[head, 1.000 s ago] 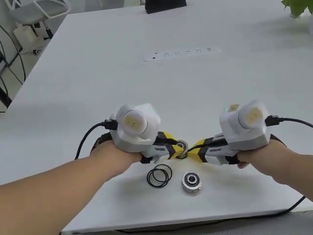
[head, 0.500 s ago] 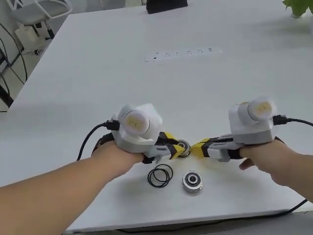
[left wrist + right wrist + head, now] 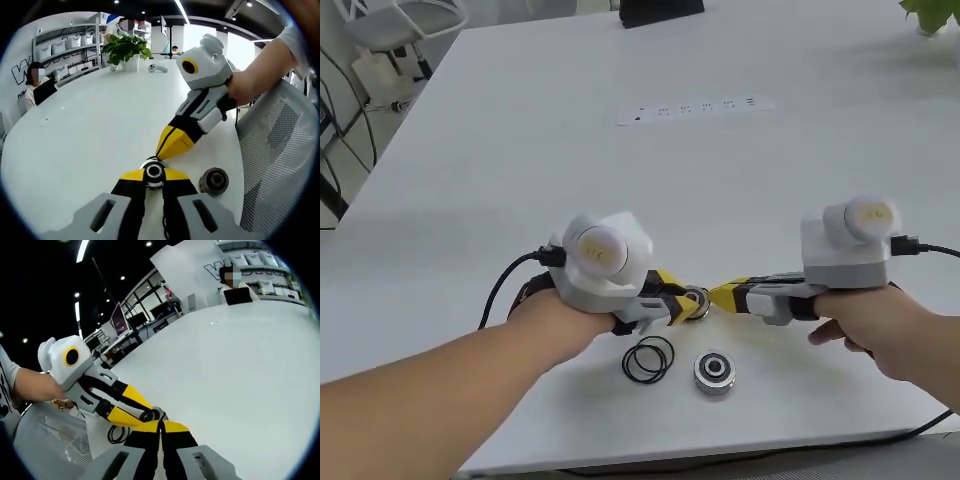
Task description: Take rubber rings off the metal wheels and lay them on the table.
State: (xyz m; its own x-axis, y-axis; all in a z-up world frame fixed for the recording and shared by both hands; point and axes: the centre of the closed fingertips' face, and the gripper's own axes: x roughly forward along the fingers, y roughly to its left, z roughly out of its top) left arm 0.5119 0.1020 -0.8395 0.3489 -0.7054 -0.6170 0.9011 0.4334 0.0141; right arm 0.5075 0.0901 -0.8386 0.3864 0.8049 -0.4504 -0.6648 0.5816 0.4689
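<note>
Metal wheel point(image 3: 695, 298) clamped between the closed fingers of the left gripper point(image 3: 682, 303), held just above the white surface point(image 3: 620, 180); its hub faces back along those fingers. Right gripper point(image 3: 718, 294) comes in from the opposite side, fingers pressed together, tips touching the wheel's rim; whether they nip a ring cannot be told. Judgement: any ring must be drawn off rightward. Two black rubber rings point(image 3: 648, 358) and a second wheel point(image 3: 713, 369) lie on the surface nearby.
</note>
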